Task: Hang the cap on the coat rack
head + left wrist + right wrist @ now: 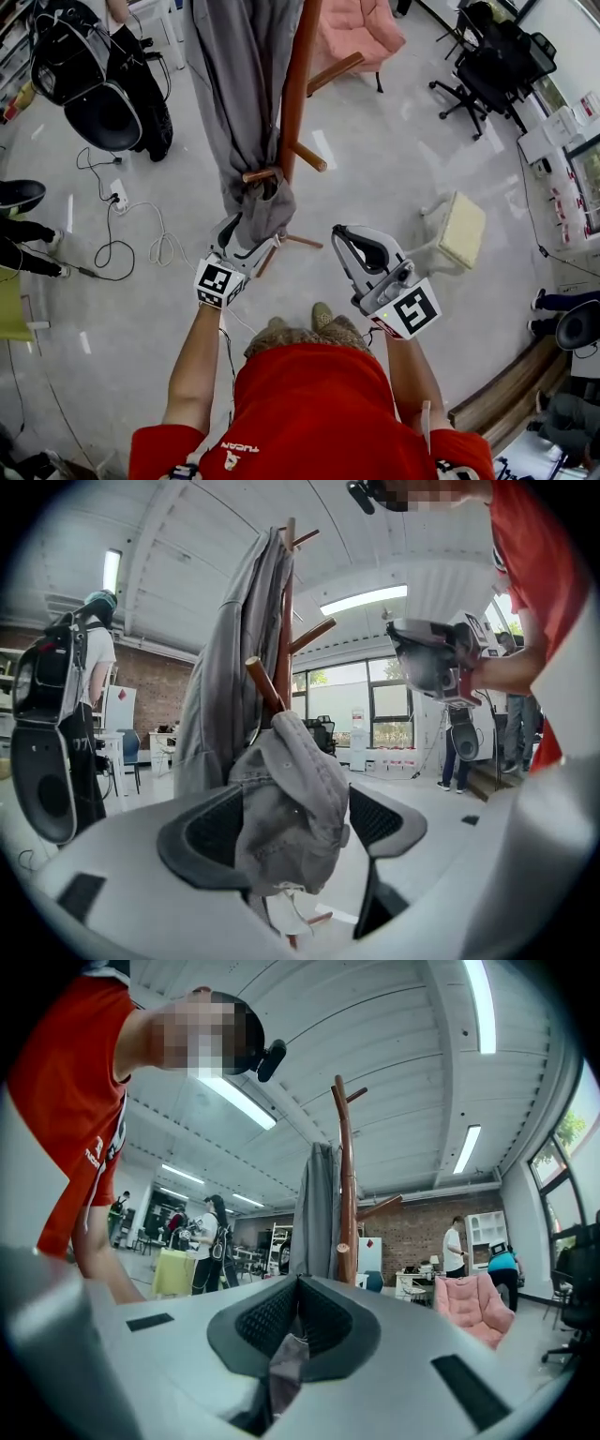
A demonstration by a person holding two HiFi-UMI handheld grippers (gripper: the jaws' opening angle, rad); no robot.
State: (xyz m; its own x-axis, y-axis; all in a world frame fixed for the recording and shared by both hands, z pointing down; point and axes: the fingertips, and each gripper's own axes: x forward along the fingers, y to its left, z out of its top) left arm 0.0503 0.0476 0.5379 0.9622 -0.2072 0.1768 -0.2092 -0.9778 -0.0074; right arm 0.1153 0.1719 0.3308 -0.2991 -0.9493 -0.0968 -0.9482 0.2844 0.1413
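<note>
A grey cap [265, 211] hangs on a low peg [262, 174] of the wooden coat rack [296, 84], under a grey coat [234, 84]. My left gripper [253, 231] is right at the cap. In the left gripper view the cap [291, 799] droops from the peg [262, 682] between the wide-apart jaws of the left gripper [292, 829], which stands open. My right gripper [361, 246] is held to the right of the rack, apart from the cap. Its jaws meet tip to tip in the right gripper view, so the right gripper [298, 1286] is shut on nothing.
A beige stool [455, 230] stands to the right of the rack and a pink armchair [356, 28] behind it. Cables and a power strip [117, 197] lie on the floor at left. A person with a black backpack [94, 75] stands far left. A black office chair [487, 66] is at the back right.
</note>
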